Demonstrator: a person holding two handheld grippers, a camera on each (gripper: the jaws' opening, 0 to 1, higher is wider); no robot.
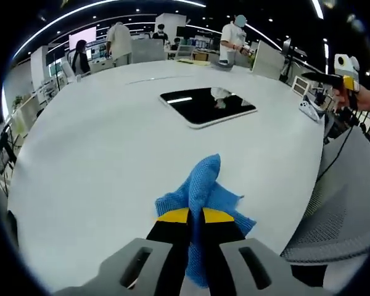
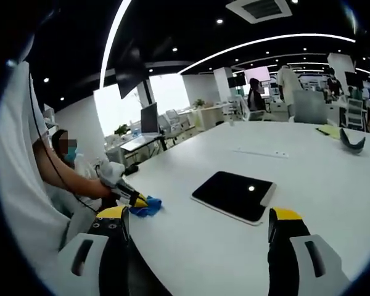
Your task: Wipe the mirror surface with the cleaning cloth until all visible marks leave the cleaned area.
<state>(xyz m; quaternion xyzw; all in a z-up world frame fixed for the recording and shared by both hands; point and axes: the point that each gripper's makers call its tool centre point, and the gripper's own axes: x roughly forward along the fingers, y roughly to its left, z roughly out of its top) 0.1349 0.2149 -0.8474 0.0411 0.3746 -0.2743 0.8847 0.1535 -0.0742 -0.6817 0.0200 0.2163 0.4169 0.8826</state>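
**Cloth in hand, mirror not yet touched**

In the left gripper view, your left tool [image 1: 194, 217] is clenched on the blue cloth [image 1: 200, 191], which bunches up between the jaws and spills out past their yellow tips. The mirror [image 1: 206, 105] lies flat on the white desk [image 1: 98, 154], well beyond the cloth, with ceiling lights reflected in it. Your right tool [image 1: 345, 77] hangs off past the mirror's right side, above the desk edge.

In the right gripper view, your right tool [image 2: 197, 225] is released, jaws wide apart and holding nothing. The mirror [image 2: 234, 194] sits on the desk [image 2: 308, 154] between and ahead of the jaws; the cloth [image 2: 147, 206] and the left tool [image 2: 139, 201] are off to the mirror's left, near the desk edge.

Watch two things. The cloth is pinched in a narrow wad, so little fabric may meet the glass and the hard jaw tips could scrape it. The mirror looks unheld; a firm wipe may slide it across the desk unless your right tool steadies it.
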